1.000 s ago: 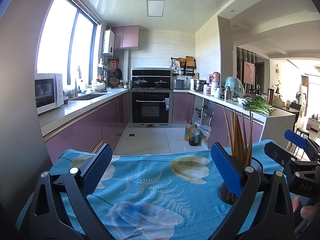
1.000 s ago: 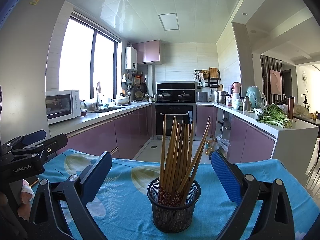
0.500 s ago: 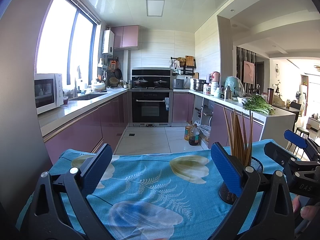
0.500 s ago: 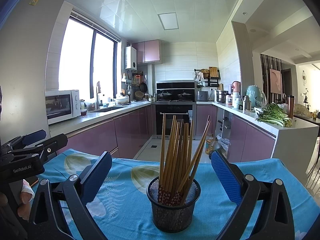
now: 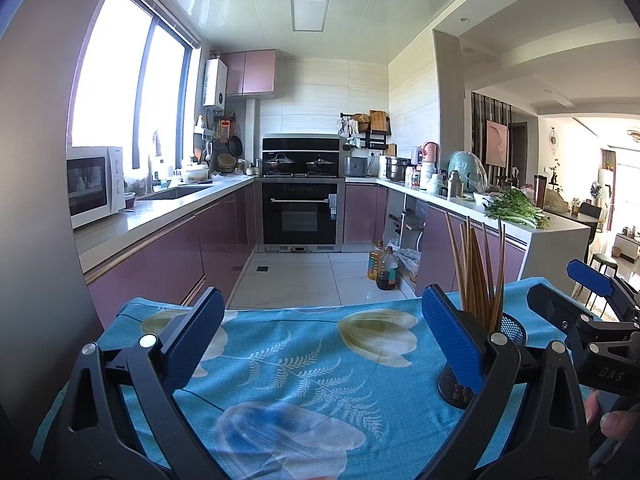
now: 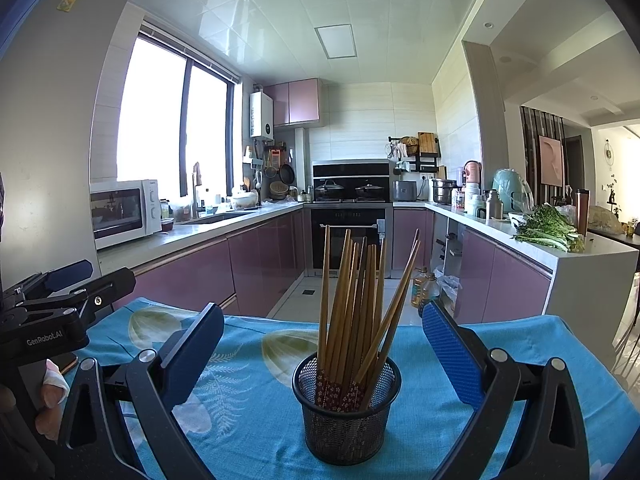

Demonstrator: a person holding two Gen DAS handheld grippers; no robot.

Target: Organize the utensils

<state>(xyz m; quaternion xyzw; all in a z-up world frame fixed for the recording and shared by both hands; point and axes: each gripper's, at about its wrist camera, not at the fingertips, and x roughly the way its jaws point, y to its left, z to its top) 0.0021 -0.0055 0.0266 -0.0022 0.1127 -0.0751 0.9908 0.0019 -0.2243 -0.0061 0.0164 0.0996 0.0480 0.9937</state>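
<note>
Chopsticks (image 6: 352,312) upright in mesh cup (image 6: 346,420), between spread right tool (image 6: 322,354) pads

- "GenRobot.AI" stands in white letters on the black body of the left hand-held gripper (image 6: 60,280), at nine o'clock in the right wrist view.
- "DAS" stands on the black body of the right hand-held gripper (image 5: 580,292), at four o'clock in the left wrist view.

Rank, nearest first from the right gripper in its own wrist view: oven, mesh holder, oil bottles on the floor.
1. Mesh holder, on the cloth directly between the right gripper's fingers.
2. Oil bottles, on the floor beyond the table, slightly right.
3. Oven, at the kitchen's far end.
</note>
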